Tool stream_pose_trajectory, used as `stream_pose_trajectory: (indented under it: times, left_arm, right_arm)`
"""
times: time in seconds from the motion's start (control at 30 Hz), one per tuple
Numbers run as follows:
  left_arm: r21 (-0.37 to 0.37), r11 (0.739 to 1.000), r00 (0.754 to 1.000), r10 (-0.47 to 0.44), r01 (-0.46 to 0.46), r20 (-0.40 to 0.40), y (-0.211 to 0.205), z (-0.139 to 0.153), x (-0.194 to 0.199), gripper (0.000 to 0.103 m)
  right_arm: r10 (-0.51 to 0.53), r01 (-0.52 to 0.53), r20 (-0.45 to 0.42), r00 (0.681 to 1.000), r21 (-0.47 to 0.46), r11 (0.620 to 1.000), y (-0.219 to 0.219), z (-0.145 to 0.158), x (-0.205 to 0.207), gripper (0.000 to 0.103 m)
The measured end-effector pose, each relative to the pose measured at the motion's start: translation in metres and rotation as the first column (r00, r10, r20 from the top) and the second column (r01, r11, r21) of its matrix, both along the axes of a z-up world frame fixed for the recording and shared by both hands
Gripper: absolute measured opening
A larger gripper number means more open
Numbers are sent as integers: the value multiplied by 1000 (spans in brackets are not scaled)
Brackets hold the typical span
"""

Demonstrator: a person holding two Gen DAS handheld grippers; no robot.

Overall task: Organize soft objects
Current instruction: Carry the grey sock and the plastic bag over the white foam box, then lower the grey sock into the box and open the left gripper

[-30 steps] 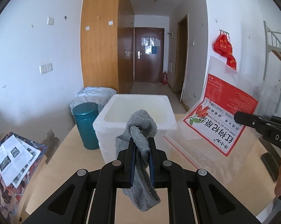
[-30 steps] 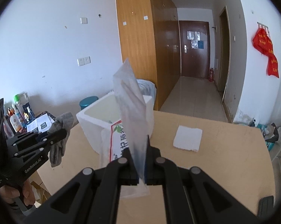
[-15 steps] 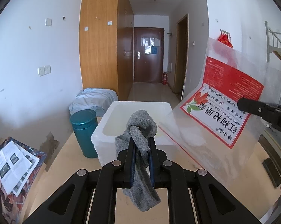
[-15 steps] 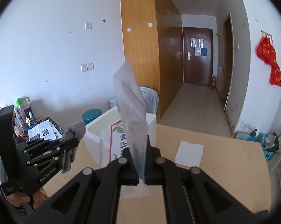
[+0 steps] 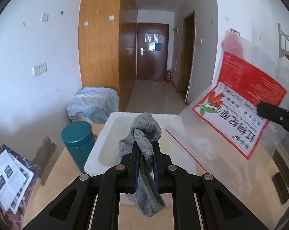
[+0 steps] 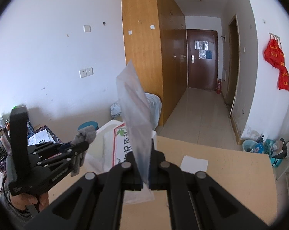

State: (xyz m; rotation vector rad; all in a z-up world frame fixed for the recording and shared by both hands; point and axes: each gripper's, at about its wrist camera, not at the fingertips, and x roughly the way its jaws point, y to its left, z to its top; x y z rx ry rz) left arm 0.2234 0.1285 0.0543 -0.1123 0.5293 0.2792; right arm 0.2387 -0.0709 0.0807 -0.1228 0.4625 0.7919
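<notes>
My left gripper (image 5: pixel 145 156) is shut on a grey knitted sock (image 5: pixel 144 134), which bunches above the jaws and hangs limp below them. It hovers just in front of a white foam box (image 5: pixel 106 134), open at the top. My right gripper (image 6: pixel 144 164) is shut on a clear plastic bag with a red-and-white label (image 6: pixel 134 103), held up in the air. The bag (image 5: pixel 232 111) hangs at the right in the left wrist view, above the box's right side. In the right wrist view the left gripper (image 6: pixel 81 145) with the sock (image 6: pixel 85 136) is at the left, a hand (image 6: pixel 27 201) under it.
The wooden table (image 6: pixel 230 182) bears a folded white cloth (image 6: pixel 194 163) right of the box. A teal canister (image 5: pixel 77 140) stands left of the box. Papers on a patterned box (image 5: pixel 8 174) lie at far left. A hallway with a brown door runs behind.
Both grippers have risen a little and moved toward the foam box. The plastic bag has lifted higher above the table. The sock stays clamped.
</notes>
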Motion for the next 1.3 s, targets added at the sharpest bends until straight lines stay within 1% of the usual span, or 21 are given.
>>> stream_pose_trajectory:
  times: [0.17, 0.3, 0.53, 0.7, 0.77, 0.93, 1.1, 1.17, 1.3]
  left_arm:
    - [-12, 1000, 1000, -7, 6, -25, 11, -9, 31, 13]
    - [1, 1000, 999, -11, 11, -43, 14, -15, 54, 13]
    - [-14, 999, 998, -34, 33, -48, 19, -26, 71, 13]
    - [-18, 999, 997, -37, 36, -75, 22, -34, 85, 13]
    - [-14, 1000, 996, -24, 23, -87, 22, -38, 89, 13]
    - [-11, 1000, 994, -25, 24, -108, 21, -46, 92, 13]
    - [-4, 1000, 995, -11, 10, -95, 20, -44, 86, 13]
    - [12, 1000, 995, -4, 6, -104, 19, -45, 87, 13]
    - [15, 1000, 994, 2, 0, -107, 15, -46, 85, 16]
  right_arm:
    - [-7, 7, -4, 1000, -13, 1000, 5, -3, 9, 5]
    - [-17, 17, -2, 1000, -15, 1000, 5, -3, 12, 5]
    - [-29, 29, -4, 1000, -14, 999, 6, -5, 12, 5]
    - [-37, 36, -10, 999, -19, 999, 8, -7, 11, 5]
    - [-44, 44, -9, 999, -19, 999, 9, -5, 12, 5]
    - [-49, 49, -13, 999, -24, 999, 11, -5, 14, 5]
    - [-50, 49, -21, 999, -32, 998, 15, -8, 17, 5]
    - [-50, 49, -26, 998, -30, 998, 15, -8, 18, 5]
    - [-51, 50, -29, 998, -24, 998, 15, -8, 19, 5]
